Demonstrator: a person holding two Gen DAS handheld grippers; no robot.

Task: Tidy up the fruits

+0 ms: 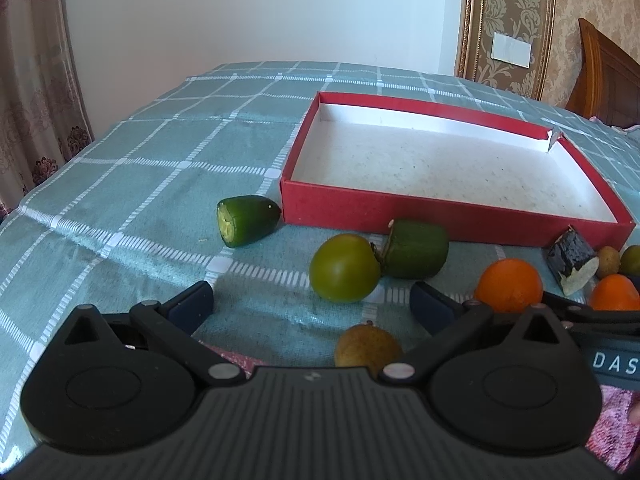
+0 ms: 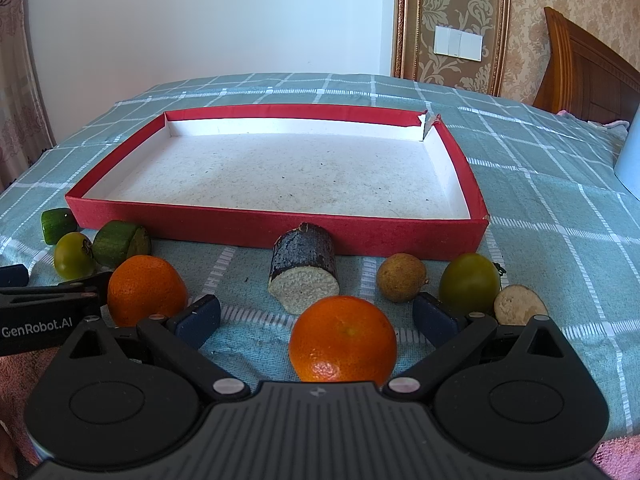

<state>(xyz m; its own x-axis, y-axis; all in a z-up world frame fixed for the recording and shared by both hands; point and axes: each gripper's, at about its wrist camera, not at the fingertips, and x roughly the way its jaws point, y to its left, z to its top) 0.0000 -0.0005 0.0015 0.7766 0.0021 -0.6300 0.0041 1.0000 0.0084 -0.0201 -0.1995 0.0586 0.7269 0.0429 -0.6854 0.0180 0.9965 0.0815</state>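
- Left gripper (image 1: 312,304) spread wide, holding nothing, low over the checked bedcover (image 1: 140,184); a green tomato (image 1: 345,268) lies just ahead of its fingers
- Right gripper (image 2: 316,316) likewise spread; an orange (image 2: 343,339) sits between its fingers, untouched
- Red box (image 2: 280,228) empty; all fruit lies along its near wall, outside

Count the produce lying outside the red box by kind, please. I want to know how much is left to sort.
Oranges: 2
Round green fruits: 2
Green cucumber-like pieces: 2
Small brown fruits: 2
Dark-skinned cut piece: 1
Pale slice: 1
Total: 10, none in the box yet.
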